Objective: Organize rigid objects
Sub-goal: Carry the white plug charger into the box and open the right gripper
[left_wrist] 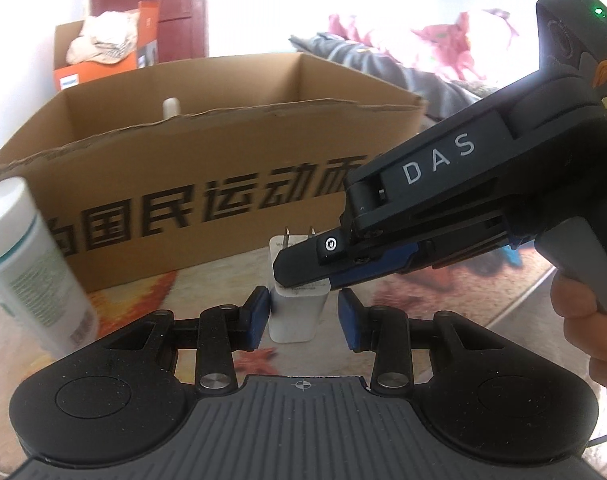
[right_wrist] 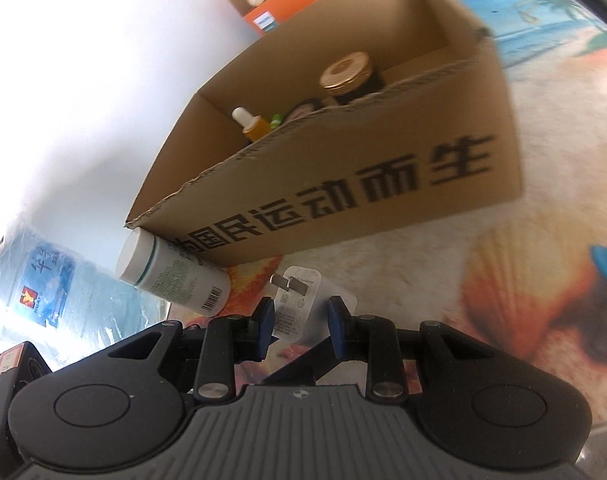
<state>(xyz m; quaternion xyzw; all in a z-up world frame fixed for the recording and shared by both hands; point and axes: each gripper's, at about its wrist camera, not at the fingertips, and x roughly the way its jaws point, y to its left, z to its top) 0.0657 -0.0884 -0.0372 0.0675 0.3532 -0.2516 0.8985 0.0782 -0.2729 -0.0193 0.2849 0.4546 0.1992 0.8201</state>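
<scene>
- Charger [left_wrist: 297, 312] stands prongs-up on mat, just near of box [left_wrist: 223, 184].
- R gripper [left_wrist: 303, 276] clamps its top, likely to carry it.
- L gripper [left_wrist: 303, 322] brackets its base; pad contact: can't tell.
- Bottle [left_wrist: 27, 264] left, by box, prob next.

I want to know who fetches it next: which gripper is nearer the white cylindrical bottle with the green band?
Left. The left gripper sits just right of the white bottle; the right gripper reaches in from farther right.
</scene>
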